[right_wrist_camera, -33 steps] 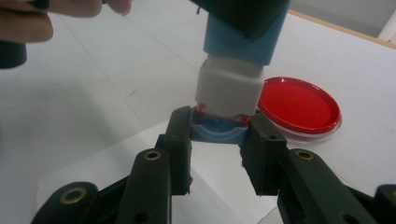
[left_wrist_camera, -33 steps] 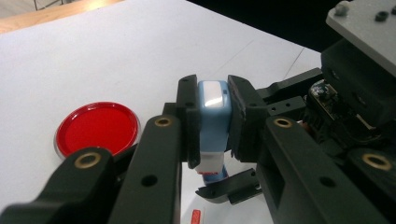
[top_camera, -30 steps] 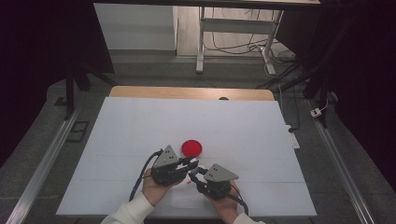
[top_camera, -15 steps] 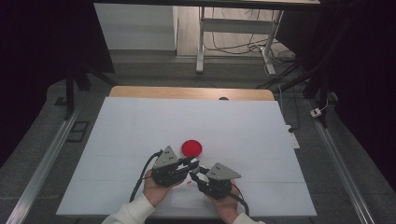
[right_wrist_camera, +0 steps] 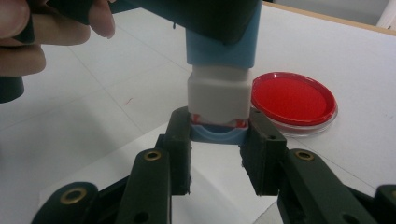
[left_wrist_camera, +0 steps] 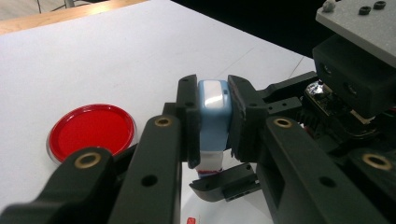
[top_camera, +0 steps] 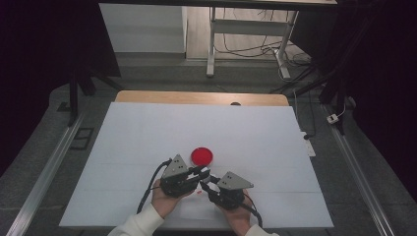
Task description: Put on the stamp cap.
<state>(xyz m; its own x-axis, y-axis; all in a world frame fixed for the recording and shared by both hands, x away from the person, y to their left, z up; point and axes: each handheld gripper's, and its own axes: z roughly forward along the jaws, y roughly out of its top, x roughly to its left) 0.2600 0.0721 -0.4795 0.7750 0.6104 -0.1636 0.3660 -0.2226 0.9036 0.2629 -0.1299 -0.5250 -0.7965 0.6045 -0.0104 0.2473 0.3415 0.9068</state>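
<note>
A white-topped table (top_camera: pixel 147 132) stands on grey floor (top_camera: pixel 54 113), dark surroundings, cables (top_camera: pixel 255 49) behind.

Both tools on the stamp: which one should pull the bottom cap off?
Right. The right tool already clamps the blue cap at the bottom; the left tool holds the stamp by its body.

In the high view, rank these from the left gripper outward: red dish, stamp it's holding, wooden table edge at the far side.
1. Stamp, clamped in the left gripper.
2. Red dish, just beyond the jaws.
3. Wooden table edge, far side.
</note>
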